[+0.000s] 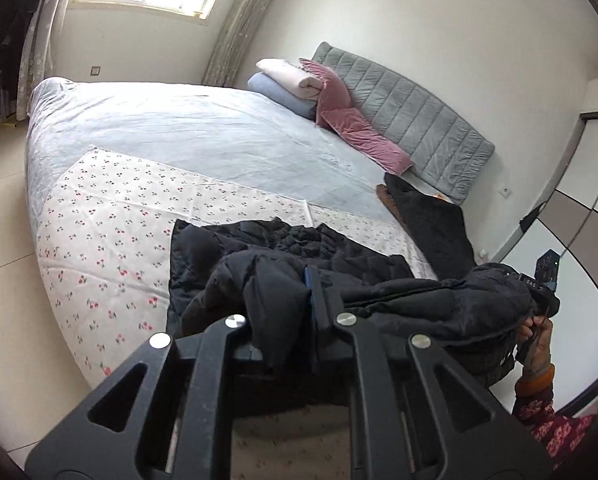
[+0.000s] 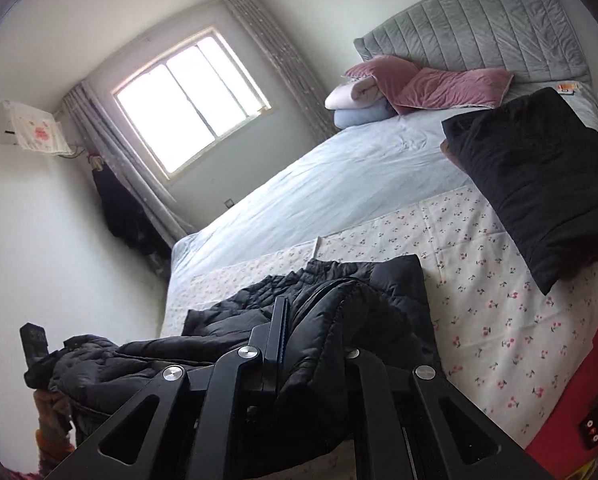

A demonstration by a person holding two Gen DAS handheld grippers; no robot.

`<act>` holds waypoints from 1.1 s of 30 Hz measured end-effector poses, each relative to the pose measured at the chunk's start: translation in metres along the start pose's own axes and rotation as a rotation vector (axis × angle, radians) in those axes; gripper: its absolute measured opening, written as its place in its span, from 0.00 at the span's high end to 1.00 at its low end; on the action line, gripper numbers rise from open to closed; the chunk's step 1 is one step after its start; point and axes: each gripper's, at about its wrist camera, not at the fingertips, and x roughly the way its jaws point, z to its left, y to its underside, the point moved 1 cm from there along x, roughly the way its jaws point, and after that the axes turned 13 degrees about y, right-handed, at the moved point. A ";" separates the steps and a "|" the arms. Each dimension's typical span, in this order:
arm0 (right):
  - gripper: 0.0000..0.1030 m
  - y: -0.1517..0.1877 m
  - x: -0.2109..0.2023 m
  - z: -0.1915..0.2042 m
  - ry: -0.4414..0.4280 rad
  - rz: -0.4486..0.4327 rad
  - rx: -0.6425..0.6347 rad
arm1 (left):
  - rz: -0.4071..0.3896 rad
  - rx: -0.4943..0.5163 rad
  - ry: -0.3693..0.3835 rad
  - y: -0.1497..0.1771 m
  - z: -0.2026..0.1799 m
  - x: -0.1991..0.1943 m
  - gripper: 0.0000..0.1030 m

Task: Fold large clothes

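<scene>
A black quilted jacket (image 1: 283, 252) lies crumpled at the near edge of the bed on a white cherry-print sheet (image 1: 111, 216). My left gripper (image 1: 287, 296) is shut on a fold of the jacket and holds it up. My right gripper (image 2: 315, 320) is shut on another part of the jacket (image 2: 359, 308), and the fabric stretches between both. The right gripper also shows in the left wrist view (image 1: 543, 292) at the far right, wrapped in jacket fabric. The left gripper shows in the right wrist view (image 2: 39, 344) at the lower left.
A folded black garment (image 2: 539, 184) lies on the bed near the grey headboard (image 2: 479, 20). Pink pillows (image 2: 439, 88) and rolled blankets (image 2: 355, 100) sit at the head. A light blue bed cover (image 1: 203, 128) spans the middle. A window and curtains stand beyond.
</scene>
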 end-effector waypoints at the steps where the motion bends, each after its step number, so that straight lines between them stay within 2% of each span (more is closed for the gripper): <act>1: 0.91 -0.005 0.016 -0.003 0.016 0.008 0.011 | 0.013 -0.024 -0.015 -0.011 0.012 0.018 0.85; 4: 0.90 -0.025 0.079 -0.009 0.076 0.051 0.042 | 0.047 -0.073 -0.083 -0.035 0.048 0.072 0.84; 9: 0.88 -0.032 0.160 -0.018 0.178 0.135 0.030 | 0.093 -0.118 -0.178 -0.041 0.102 0.146 0.78; 12: 0.84 -0.027 0.201 -0.026 0.202 0.187 0.037 | 0.122 -0.172 -0.190 -0.033 0.128 0.173 0.74; 14: 0.81 -0.026 0.215 -0.033 0.176 0.214 0.063 | 0.146 -0.211 -0.182 -0.029 0.136 0.180 0.68; 18: 0.71 -0.031 0.207 -0.044 0.076 0.231 0.112 | 0.149 -0.215 -0.116 -0.030 0.137 0.166 0.53; 20: 0.61 -0.037 0.190 -0.044 0.047 0.214 0.121 | 0.138 -0.199 -0.123 -0.035 0.135 0.153 0.29; 22: 0.51 -0.043 0.179 -0.048 0.024 0.203 0.126 | 0.103 -0.163 -0.167 -0.041 0.135 0.138 0.16; 25: 0.36 -0.052 0.161 -0.057 0.059 0.136 0.112 | 0.094 -0.113 -0.204 -0.045 0.141 0.127 0.15; 29: 0.34 -0.060 0.158 -0.076 0.062 0.103 0.123 | 0.175 -0.051 -0.252 -0.039 0.152 0.141 0.15; 33: 0.34 -0.052 0.176 -0.076 0.197 0.152 -0.014 | 0.281 0.025 -0.281 -0.031 0.159 0.166 0.15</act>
